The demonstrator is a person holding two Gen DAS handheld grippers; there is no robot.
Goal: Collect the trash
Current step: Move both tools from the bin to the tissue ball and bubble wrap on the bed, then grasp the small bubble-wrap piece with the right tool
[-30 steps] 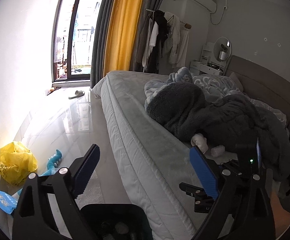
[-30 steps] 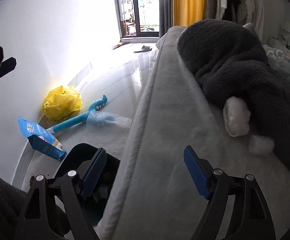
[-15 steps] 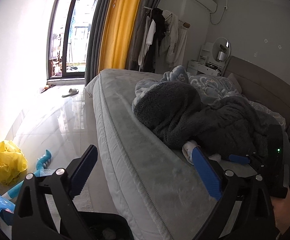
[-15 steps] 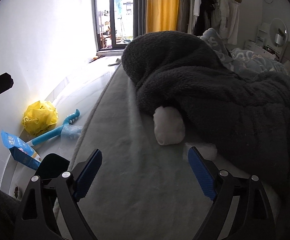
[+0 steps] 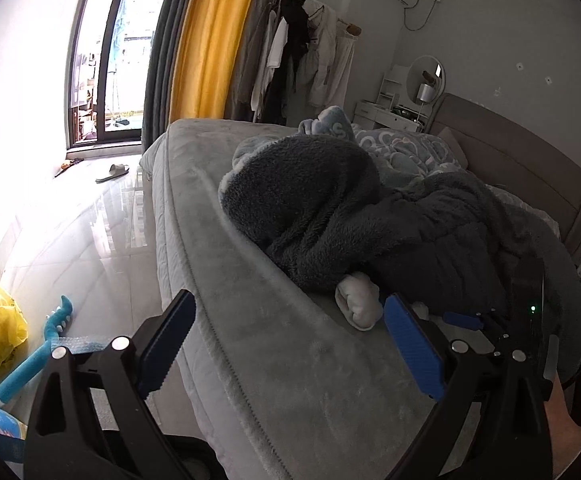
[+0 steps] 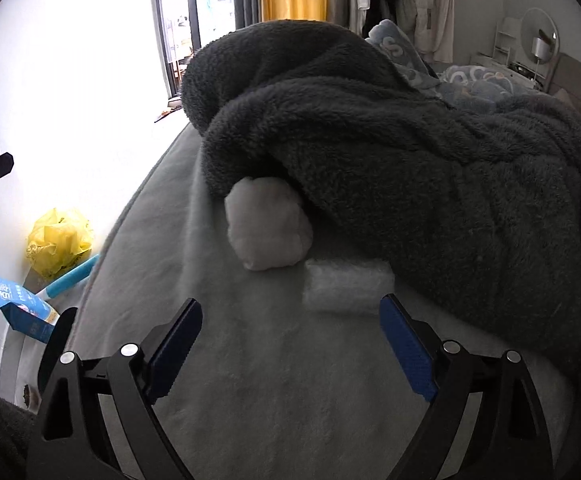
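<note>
Bed (image 5: pixel 290 360): took up most of both views, its grey cover bare along the near edge.
Blanket (image 6: pixel 410 160): dark, fluffy, heaped on the bed, with a patterned blue quilt (image 5: pixel 402 148) behind it.
Floor (image 5: pixel 82 240): glossy pale tile to the left of the bed, running to the window (image 5: pixel 106 60) and a yellow curtain (image 5: pixel 210 40).
Yellow bag (image 6: pixel 56 240): crumpled on the floor by the wall, well apart from the bed.
Blue packet (image 6: pixel 18 308): lay on the floor near the yellow bag, with a teal brush (image 5: pixel 38 356) between them.
White wad (image 6: pixel 268 228): rested on the bed cover, its top tucked under the blanket's edge; in the left wrist view it sat at (image 5: pixel 358 300), just left of that gripper's right finger.
Bubble wrap (image 6: pixel 346 288): a small clear roll, flat on the cover, just beside the white wad and against the blanket's edge.
Right gripper (image 6: pixel 290 344): jaws spread wide with nothing between them but bare cover; the bubble wrap lay just ahead, near the right fingertip, not touched. In the left wrist view part of it showed at (image 5: pixel 466 320), low over the bed beside the blanket.
Left gripper (image 5: pixel 286 340): jaws spread wide and empty, hanging over the bed's near edge, with the left finger over the floor side and the right finger over the cover.
Hand (image 5: pixel 566 432): part of it showed at the lower right of the left wrist view, behind the right gripper.
</note>
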